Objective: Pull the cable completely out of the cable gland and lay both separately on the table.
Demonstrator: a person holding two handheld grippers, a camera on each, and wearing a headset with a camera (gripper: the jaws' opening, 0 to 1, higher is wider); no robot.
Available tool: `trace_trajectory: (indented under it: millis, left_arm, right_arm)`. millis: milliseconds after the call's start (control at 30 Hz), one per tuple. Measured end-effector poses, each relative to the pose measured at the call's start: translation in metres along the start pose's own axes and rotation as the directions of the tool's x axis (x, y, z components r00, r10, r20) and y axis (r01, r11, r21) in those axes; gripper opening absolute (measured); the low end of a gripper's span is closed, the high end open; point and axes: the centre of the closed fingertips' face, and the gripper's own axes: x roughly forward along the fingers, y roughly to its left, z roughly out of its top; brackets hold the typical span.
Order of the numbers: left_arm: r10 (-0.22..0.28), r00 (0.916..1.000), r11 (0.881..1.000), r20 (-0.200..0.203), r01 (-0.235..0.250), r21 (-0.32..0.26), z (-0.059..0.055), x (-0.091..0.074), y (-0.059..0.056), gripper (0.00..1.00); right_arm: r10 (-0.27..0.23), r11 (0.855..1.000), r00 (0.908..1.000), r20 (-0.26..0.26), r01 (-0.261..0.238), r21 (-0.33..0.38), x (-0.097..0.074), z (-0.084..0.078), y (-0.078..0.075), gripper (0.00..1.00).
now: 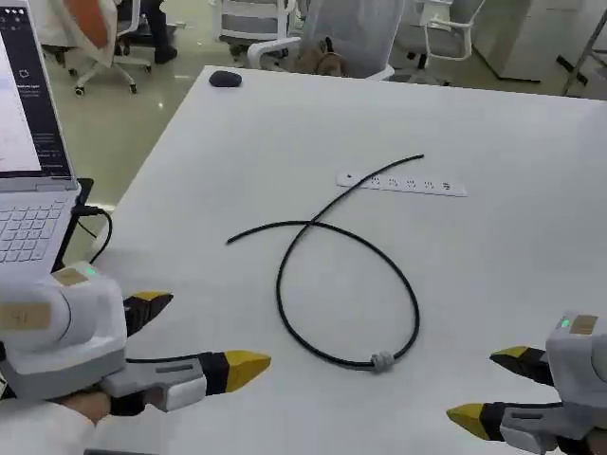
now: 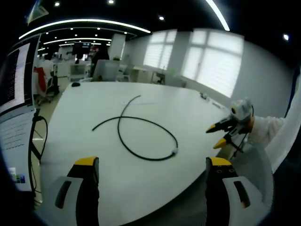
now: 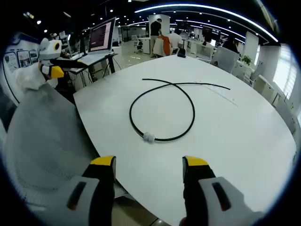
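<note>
Cable [image 1: 278, 289]: on white table [image 1: 493, 265], laid in one large loop, crossing itself at the far side. Cable gland [image 1: 381, 361]: small, grey, threaded on the near arc of the loop.

Left gripper [image 1: 209, 330]: jaws spread wide, yellow tips, held at near-left edge of table, well apart from cable. Right gripper [image 1: 477, 385]: jaws likewise wide, at near-right, near the gland but not touching.

Beyond the loop: one free end pointing left, the other running up and right across the left end of a white power strip [image 1: 403, 184]. Farther out: dark mouse [image 1: 225, 79] by far-left corner of table. Left of table: open laptop [image 1: 28, 190] on a neighbouring desk, black lead [image 1: 95, 227] hanging beside it. Past far edge: office chairs [image 1: 351, 38].

Writing on laptop screen too small to read; markings on power strip not legible.
</note>
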Motion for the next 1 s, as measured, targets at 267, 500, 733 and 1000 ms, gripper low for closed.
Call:
trace_trajectory:
  millis: [267,500,733,1000]
  left_arm:
    - [-0.013,0.9998,1.000,-0.018,0.013,-0.001,-0.001,0.005,-0.003,0.92]
    - [-0.028,0.9994,0.999,-0.021,0.028,-0.033,-0.002,0.008,-0.004,0.91]
    - [-0.017,0.9999,0.999,0.001,0.017,-0.047,0.007,0.008,0.002,0.91]
    - [0.001,1.0000,0.998,0.005,0.000,-0.061,0.009,0.006,0.010,0.91]
  right_arm:
    - [0.012,0.999,0.9988,0.048,-0.015,0.050,0.001,0.011,-0.001,0.56]
    - [-0.004,0.996,0.9976,0.069,-0.002,0.091,-0.003,0.016,-0.005,0.57]
    - [-0.012,0.996,0.9982,0.059,0.006,0.092,-0.009,0.015,-0.009,0.59]
    - [-0.034,0.993,0.9977,0.059,0.027,0.113,-0.014,0.015,-0.018,0.59]
